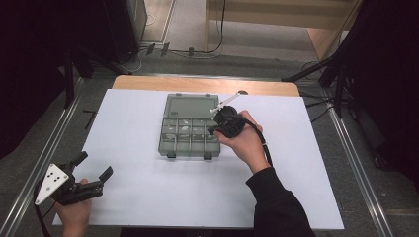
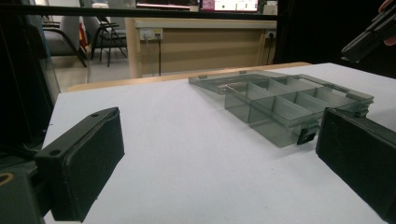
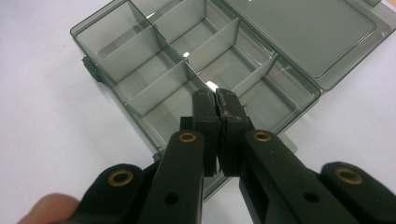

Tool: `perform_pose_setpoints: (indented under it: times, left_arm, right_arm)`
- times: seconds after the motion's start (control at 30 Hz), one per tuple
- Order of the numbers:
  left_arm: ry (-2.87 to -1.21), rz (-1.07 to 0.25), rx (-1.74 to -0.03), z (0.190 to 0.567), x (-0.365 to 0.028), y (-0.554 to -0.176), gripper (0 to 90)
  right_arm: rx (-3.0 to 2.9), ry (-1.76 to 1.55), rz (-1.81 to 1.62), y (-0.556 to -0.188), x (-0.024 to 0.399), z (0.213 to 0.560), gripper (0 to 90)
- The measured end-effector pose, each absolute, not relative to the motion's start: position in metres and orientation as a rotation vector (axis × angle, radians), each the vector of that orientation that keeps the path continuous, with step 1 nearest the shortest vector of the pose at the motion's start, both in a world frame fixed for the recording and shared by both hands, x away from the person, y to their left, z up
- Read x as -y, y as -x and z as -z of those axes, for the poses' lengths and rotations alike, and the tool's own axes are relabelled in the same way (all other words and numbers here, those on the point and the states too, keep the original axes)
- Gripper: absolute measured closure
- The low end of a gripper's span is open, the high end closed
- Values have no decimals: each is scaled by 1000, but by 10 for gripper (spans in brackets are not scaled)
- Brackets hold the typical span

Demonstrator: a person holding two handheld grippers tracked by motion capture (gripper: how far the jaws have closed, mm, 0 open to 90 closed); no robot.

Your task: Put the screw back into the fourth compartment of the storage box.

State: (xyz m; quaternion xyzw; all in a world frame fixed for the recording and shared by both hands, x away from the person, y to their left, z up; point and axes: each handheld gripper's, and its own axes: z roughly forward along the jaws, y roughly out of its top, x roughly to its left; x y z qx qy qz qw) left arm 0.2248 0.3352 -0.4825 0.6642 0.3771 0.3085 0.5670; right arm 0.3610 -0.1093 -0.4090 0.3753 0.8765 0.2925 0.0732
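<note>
The right tongs [image 3: 217, 100] are pinched together over the open box [image 3: 140, 65], maybe on something tiny, while the left tongs [image 2: 219, 158] are kept apart, waiting on the surface [image 1: 148, 182].

Obstacle: open compartment box [image 1: 189, 132] mid-table, right gripper [image 1: 216, 129] over its right edge. White table [image 1: 138, 182] around it: free.
</note>
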Motion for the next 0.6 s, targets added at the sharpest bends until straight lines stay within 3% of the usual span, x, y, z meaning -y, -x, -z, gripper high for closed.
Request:
perform_pose_setpoints:
  times: [0.6]
  left_arm:
    - [-1562, -724, -885, 483, -336, -225, 12]
  right_arm:
    - [-2620, -1185, -835, -382, 111, 423, 898]
